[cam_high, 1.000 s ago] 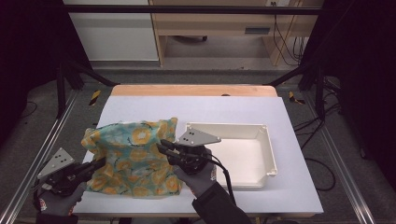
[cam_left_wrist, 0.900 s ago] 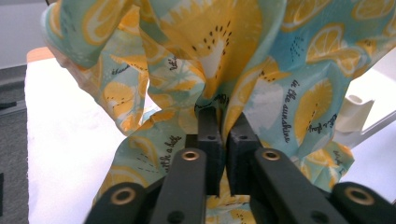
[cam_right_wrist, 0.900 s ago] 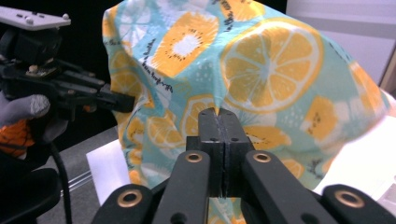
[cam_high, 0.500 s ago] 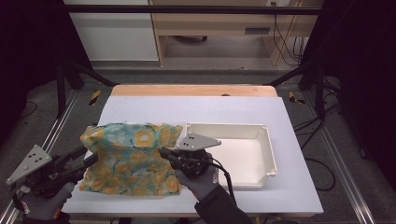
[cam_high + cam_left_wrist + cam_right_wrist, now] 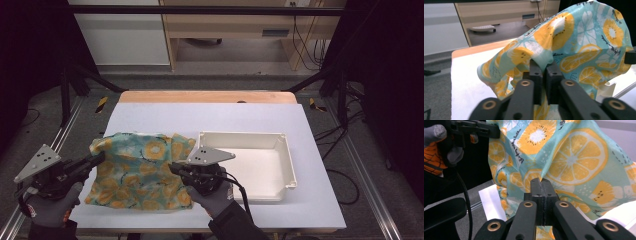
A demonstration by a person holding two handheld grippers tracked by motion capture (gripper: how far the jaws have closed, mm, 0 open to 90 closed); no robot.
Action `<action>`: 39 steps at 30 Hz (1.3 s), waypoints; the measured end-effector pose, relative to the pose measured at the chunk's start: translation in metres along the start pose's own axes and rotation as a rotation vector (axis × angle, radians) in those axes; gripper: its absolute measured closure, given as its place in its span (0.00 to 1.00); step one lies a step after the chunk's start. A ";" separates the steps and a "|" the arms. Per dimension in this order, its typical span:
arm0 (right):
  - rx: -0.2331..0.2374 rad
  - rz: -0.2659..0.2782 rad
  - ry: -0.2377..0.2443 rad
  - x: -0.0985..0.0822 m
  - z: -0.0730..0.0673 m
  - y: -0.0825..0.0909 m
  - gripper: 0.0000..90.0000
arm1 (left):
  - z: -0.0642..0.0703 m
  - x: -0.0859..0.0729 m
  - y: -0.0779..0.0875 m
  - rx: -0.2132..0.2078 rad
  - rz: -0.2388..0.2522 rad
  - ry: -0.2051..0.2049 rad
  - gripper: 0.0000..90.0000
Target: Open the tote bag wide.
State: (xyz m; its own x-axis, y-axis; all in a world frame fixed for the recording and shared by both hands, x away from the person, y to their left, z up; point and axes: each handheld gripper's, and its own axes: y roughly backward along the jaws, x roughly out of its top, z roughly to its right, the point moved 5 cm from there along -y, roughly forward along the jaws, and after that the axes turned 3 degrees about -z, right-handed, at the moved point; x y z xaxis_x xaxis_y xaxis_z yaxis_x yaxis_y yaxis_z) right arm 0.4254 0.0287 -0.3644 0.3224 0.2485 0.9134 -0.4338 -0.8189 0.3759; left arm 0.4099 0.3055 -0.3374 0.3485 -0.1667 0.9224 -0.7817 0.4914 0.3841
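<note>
Both tools, left tool (image 5: 97,159) and right tool (image 5: 175,168), clench the cloth (image 5: 140,170); I fear uneven lifting pulls it free.

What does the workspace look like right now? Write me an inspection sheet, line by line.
Surface: white table, wooden strip along the far edge.
Job's things: citrus-print cloth, both near corners lifted; white tray beside it, nothing in it.
Clutter: nothing seen.
Grippers: left claw and right claw each shut on the cloth.
Cables: black cable trailing from the right claw.
Surroundings: cabinets and floor cables beyond the table.
</note>
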 end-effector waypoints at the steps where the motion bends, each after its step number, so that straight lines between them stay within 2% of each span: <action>1: 0.000 0.000 0.000 0.000 0.000 0.000 1.00 | 0.000 0.000 0.000 0.000 0.000 0.000 0.98; 11: 0.010 0.003 0.000 -0.007 -0.006 0.003 1.00 | 0.004 -0.013 0.009 -0.027 0.015 0.004 1.00; 20: -0.010 -0.030 -0.026 -0.019 -0.001 -0.006 1.00 | 0.001 -0.022 0.001 -0.026 -0.010 0.017 0.99; 29: -0.007 -0.075 -0.042 -0.031 0.001 -0.018 1.00 | -0.003 -0.031 -0.007 -0.021 -0.040 0.030 1.00; 32: 0.002 -0.061 -0.033 -0.029 0.001 -0.016 0.96 | -0.003 -0.034 -0.009 -0.019 -0.053 0.028 1.00; 37: 0.011 -0.009 -0.031 -0.017 0.002 -0.005 0.86 | -0.004 -0.036 -0.011 -0.019 -0.063 0.025 1.00; 39: 0.001 0.035 -0.030 -0.006 0.005 0.005 0.78 | -0.004 -0.037 -0.013 -0.018 -0.068 0.025 1.00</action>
State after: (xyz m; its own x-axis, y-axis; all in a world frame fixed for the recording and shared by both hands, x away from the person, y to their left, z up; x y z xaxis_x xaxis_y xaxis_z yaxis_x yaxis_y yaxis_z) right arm 0.4262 0.0209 -0.3686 0.3324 0.2036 0.9209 -0.4444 -0.8274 0.3434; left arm 0.4090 0.3090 -0.3770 0.4138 -0.1788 0.8927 -0.7463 0.4950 0.4451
